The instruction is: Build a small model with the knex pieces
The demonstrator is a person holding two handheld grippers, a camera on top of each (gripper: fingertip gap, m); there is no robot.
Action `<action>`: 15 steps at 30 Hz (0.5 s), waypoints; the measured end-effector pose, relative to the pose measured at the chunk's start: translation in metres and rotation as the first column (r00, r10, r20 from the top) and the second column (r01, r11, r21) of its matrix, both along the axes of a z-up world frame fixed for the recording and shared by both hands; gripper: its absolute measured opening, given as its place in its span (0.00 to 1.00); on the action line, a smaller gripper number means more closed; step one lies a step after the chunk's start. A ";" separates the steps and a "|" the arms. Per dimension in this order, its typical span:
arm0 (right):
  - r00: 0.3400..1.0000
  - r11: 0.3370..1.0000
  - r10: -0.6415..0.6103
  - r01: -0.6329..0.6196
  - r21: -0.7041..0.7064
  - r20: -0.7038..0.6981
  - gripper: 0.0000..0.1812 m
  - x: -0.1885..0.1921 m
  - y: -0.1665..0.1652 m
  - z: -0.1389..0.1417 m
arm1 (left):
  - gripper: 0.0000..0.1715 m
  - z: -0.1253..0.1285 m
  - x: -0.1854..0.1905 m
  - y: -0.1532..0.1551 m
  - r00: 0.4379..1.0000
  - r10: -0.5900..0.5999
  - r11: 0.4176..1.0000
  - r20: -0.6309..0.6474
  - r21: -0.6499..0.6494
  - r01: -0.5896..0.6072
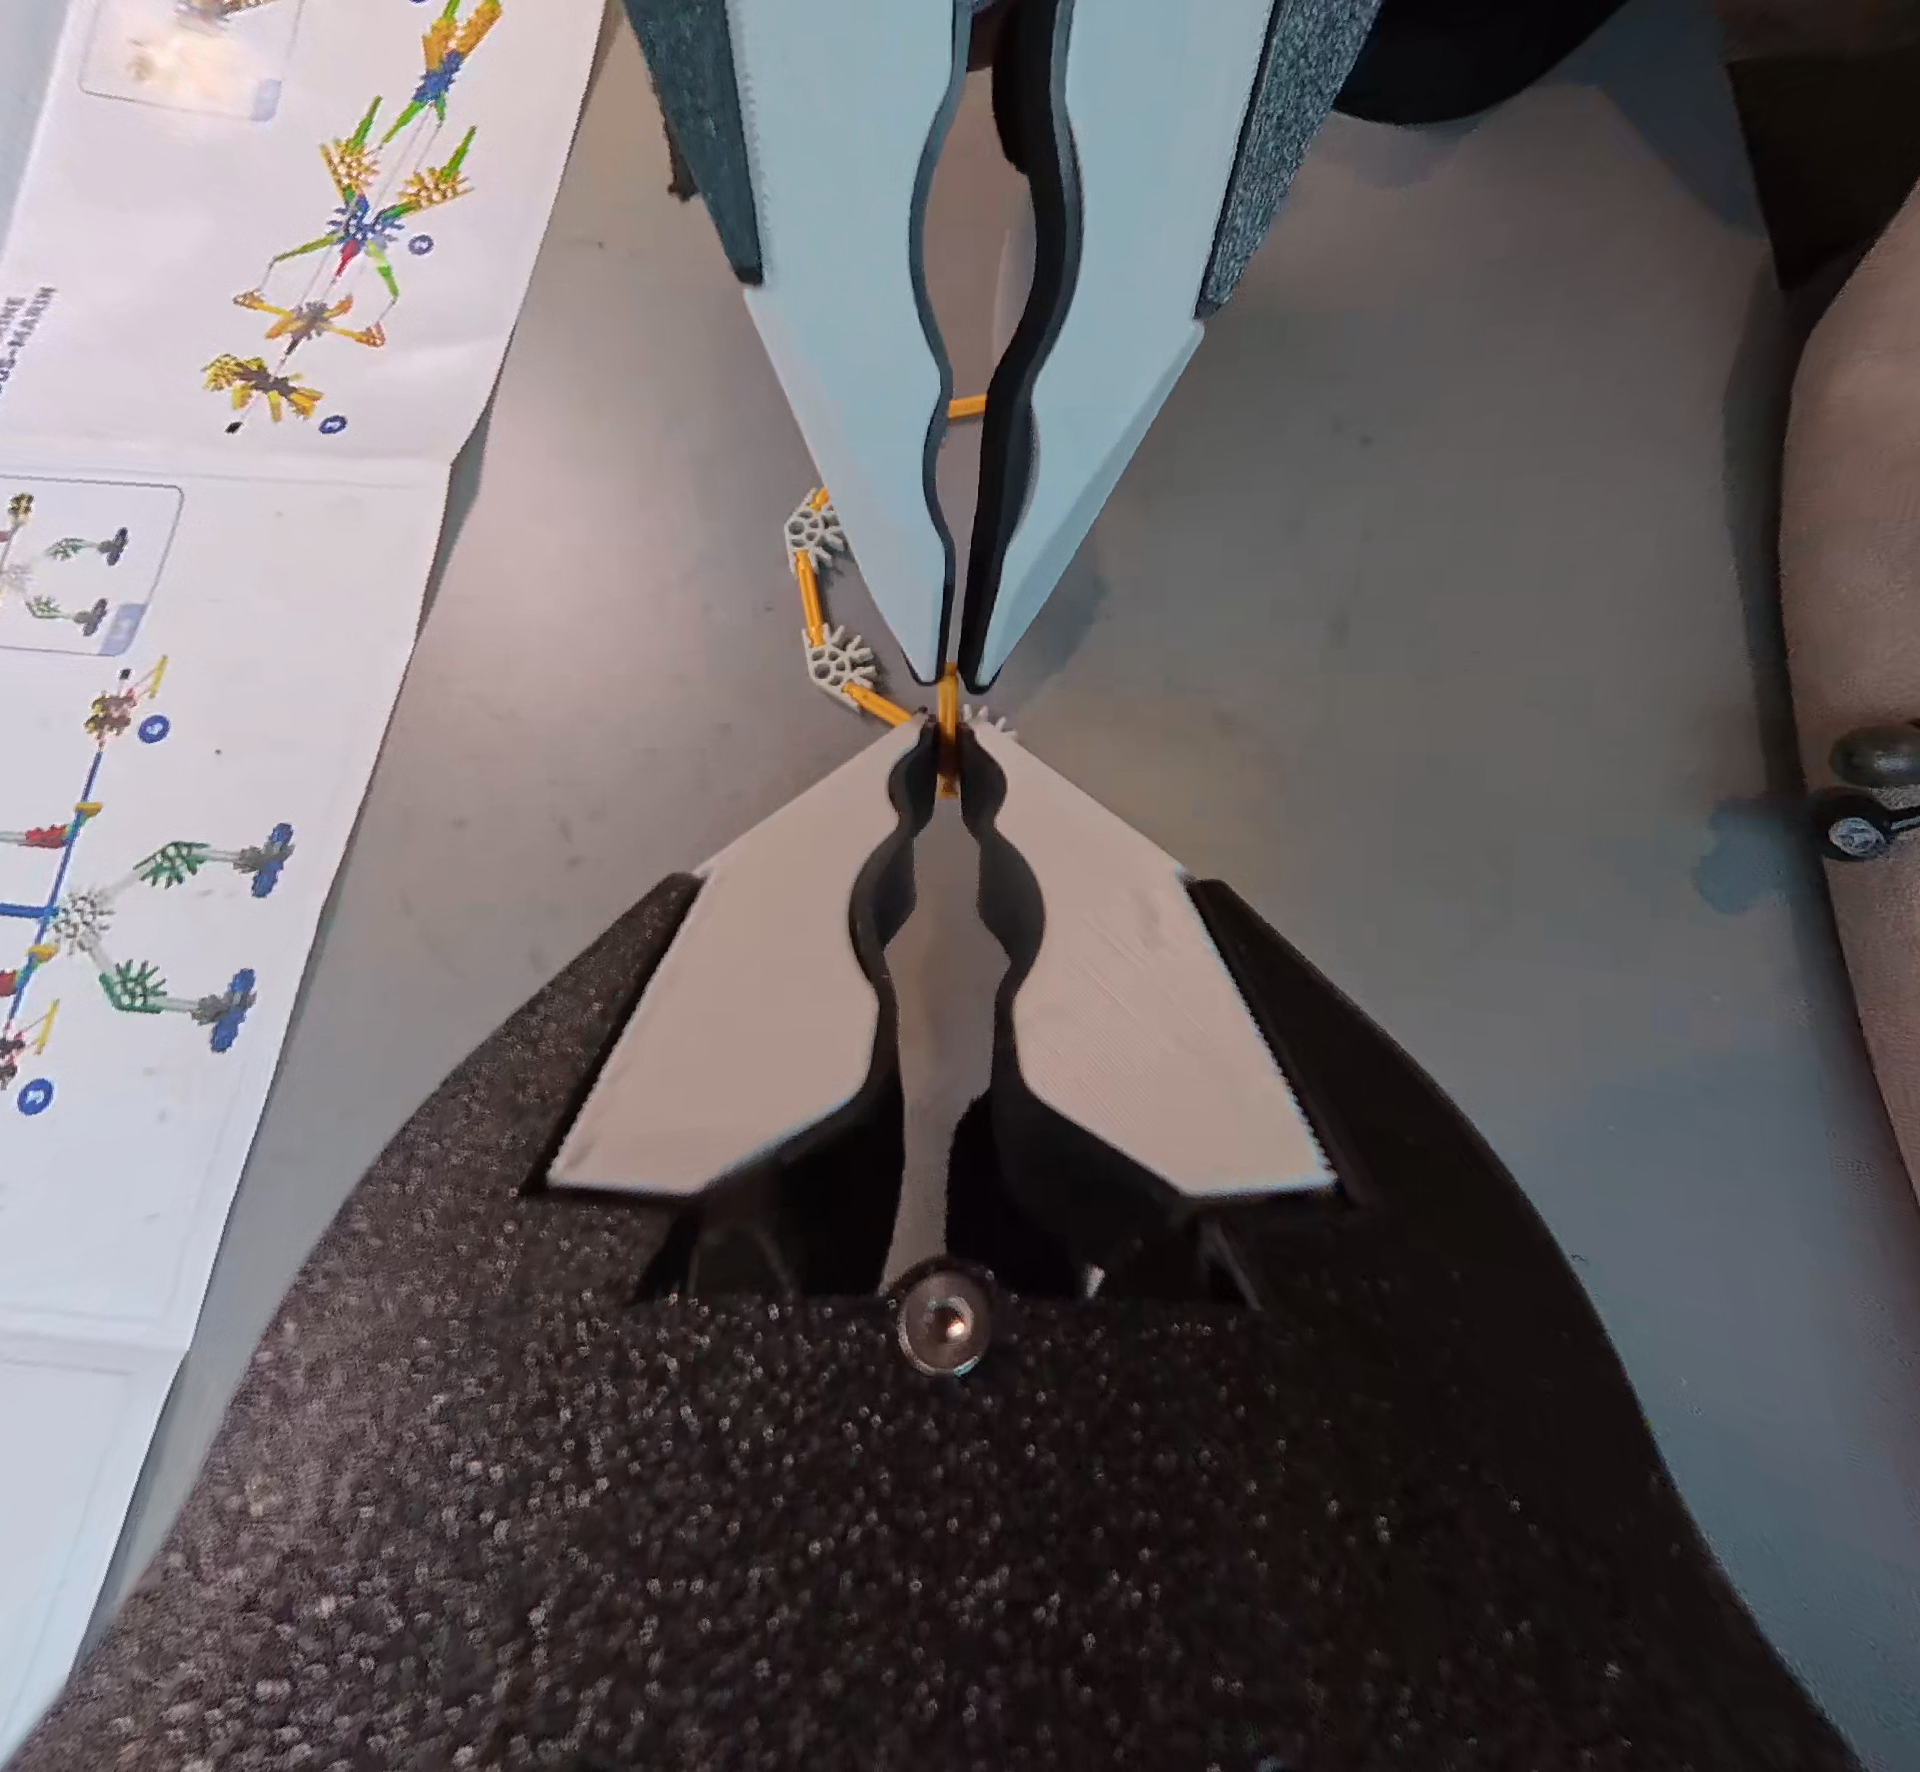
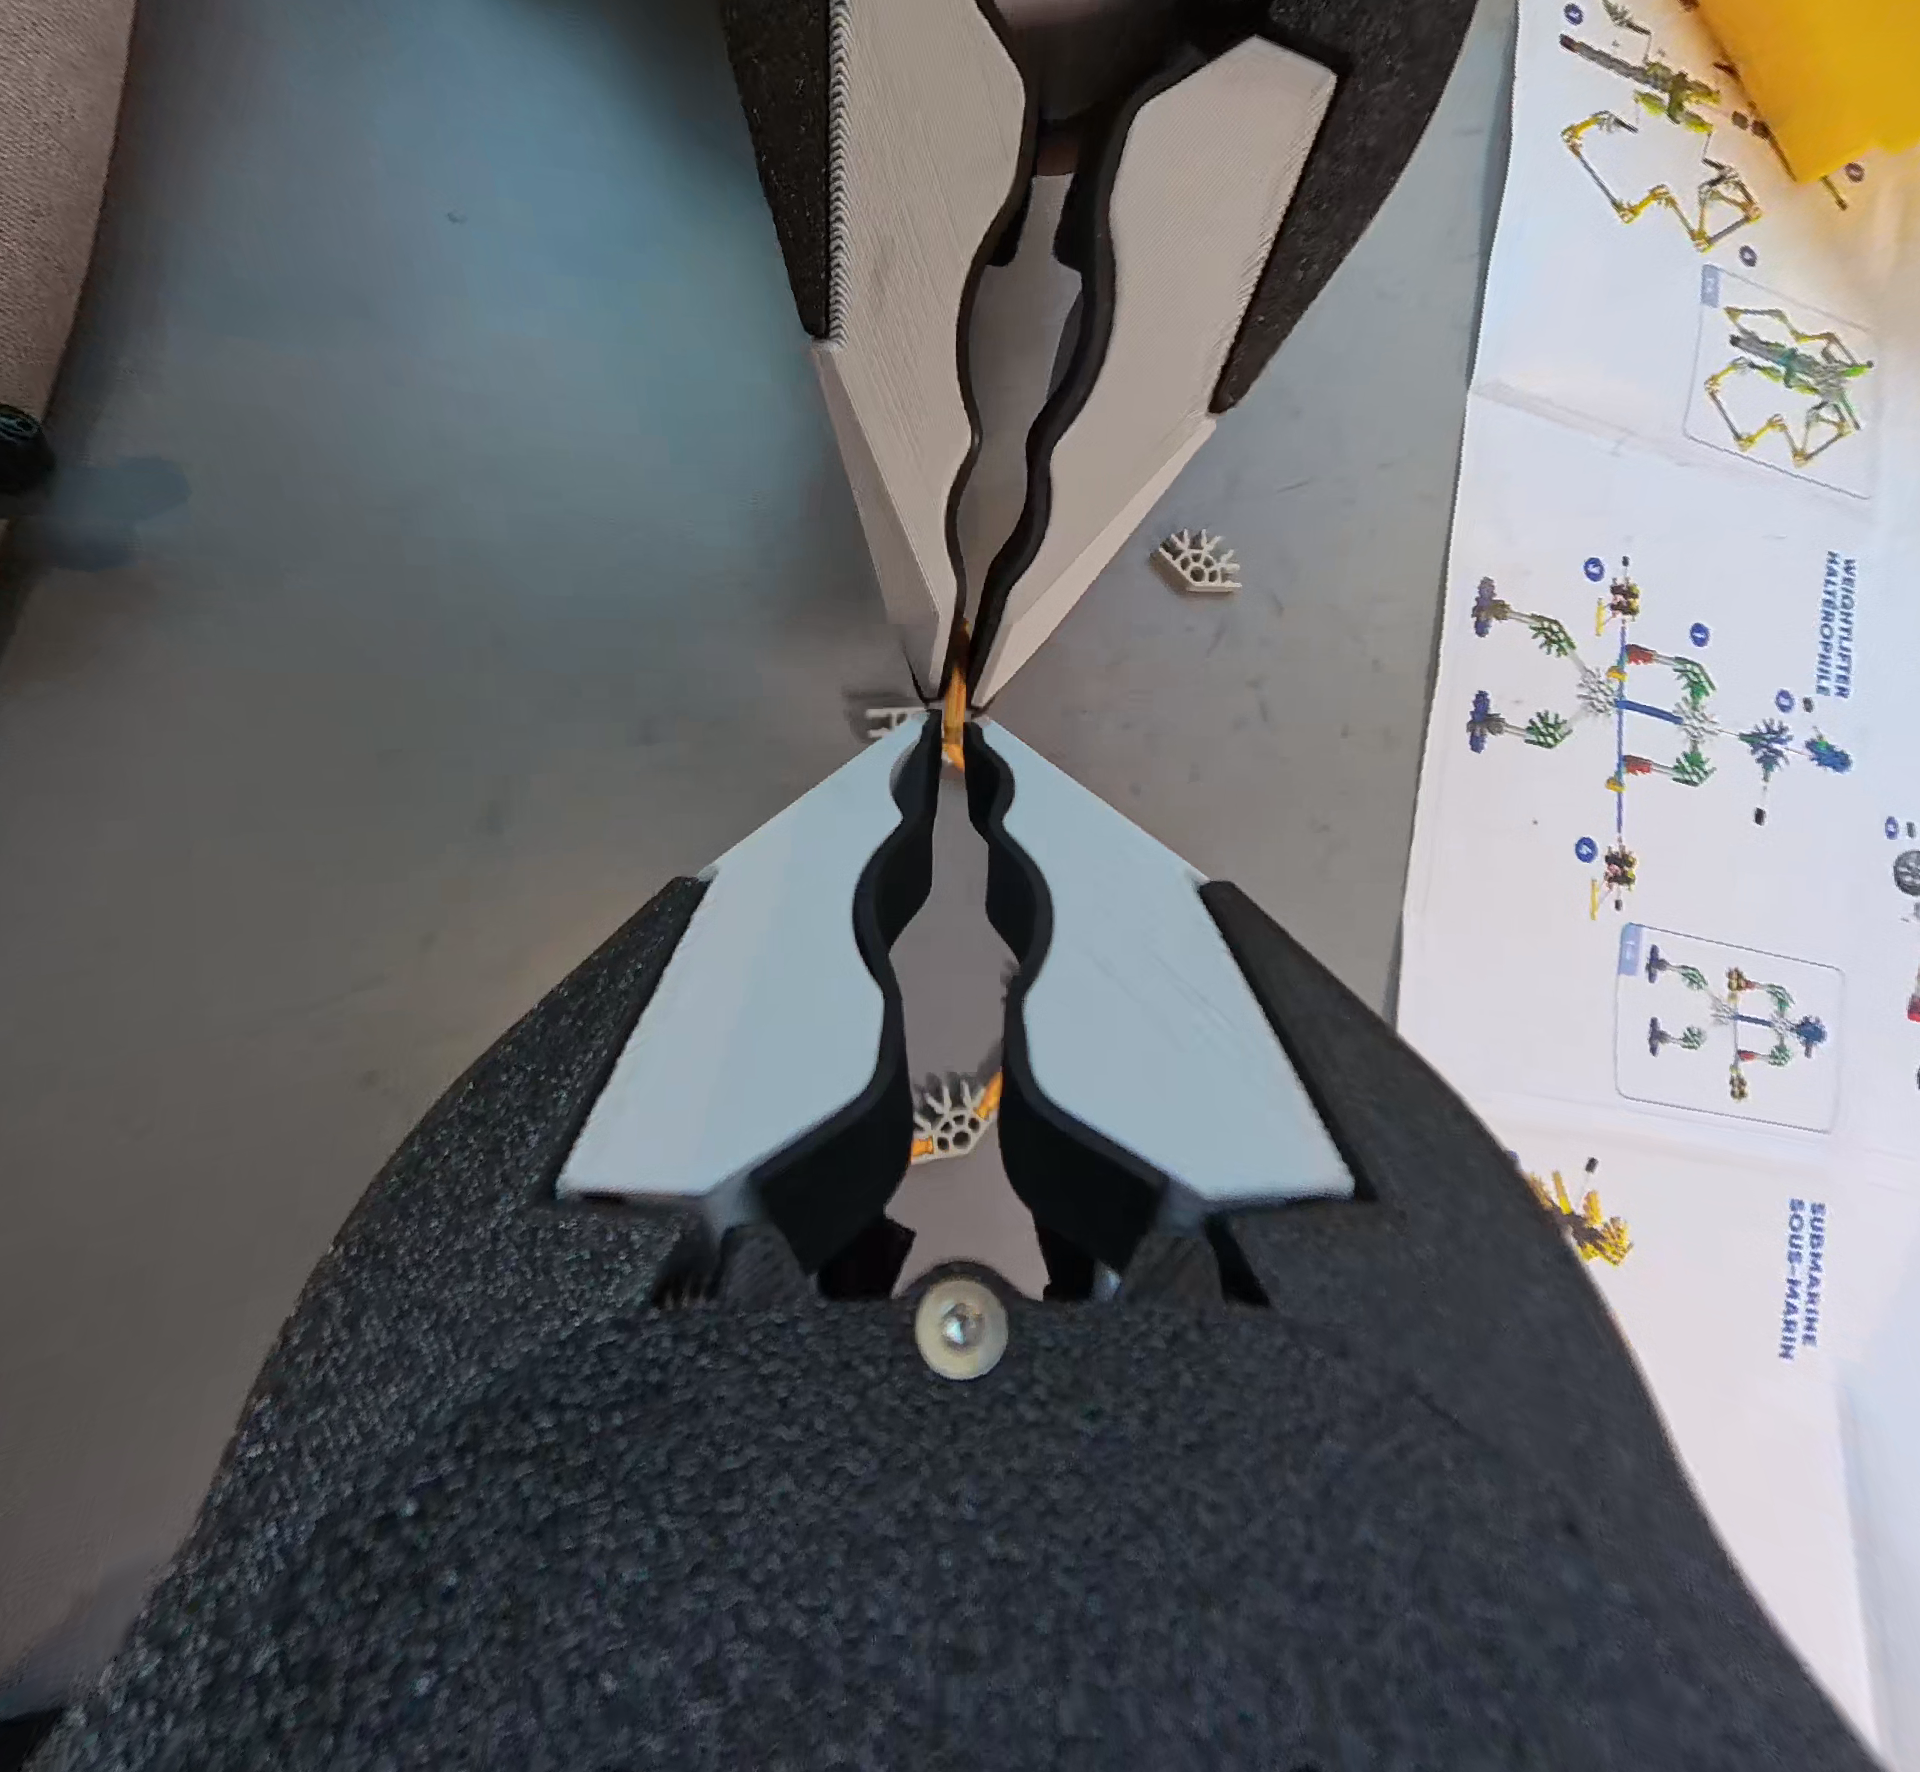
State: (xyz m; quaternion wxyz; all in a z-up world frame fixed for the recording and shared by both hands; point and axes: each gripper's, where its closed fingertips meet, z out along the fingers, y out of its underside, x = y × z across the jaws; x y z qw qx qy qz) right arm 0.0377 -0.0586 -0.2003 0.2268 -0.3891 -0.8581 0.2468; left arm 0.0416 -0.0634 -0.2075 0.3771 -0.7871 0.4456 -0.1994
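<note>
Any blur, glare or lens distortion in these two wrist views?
Left wrist view: fisheye bending at the edges, instruction sheet soft, left gripper fairly sharp. Right wrist view: bluish sheen on the table, yellow rod slightly blurred at the right gripper.

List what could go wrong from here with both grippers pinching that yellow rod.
1. The left gripper and right gripper meet tip to tip on one thin yellow rod; uneven pull might bend it or pop it free.
2. The chain of grey connectors hangs off the rod to one side, so a twist could unclip a joint.
3. A loose grey connector lies close by on the table; a swing may knock it away.
</note>
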 end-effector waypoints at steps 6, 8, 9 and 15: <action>0.983 0.996 -0.064 0.073 -0.045 0.172 0.15 0.011 0.041 -0.019 | 0.02 -0.006 -0.012 0.009 0.996 0.087 0.995 0.000 -0.057 -0.086; 0.970 0.993 -0.084 0.100 -0.059 0.226 0.11 0.015 0.050 -0.029 | 0.02 -0.008 -0.015 0.011 0.995 0.099 0.994 -0.007 -0.055 -0.099; 0.970 0.988 -0.102 0.124 -0.088 0.219 0.04 0.013 0.051 -0.027 | 0.02 -0.008 -0.016 0.011 0.994 0.108 0.993 -0.012 -0.053 -0.108; 0.818 0.808 -0.514 0.563 -0.177 0.258 0.02 0.023 0.080 -0.027 | 0.02 -0.006 -0.029 0.022 0.978 0.208 0.975 0.013 -0.078 -0.206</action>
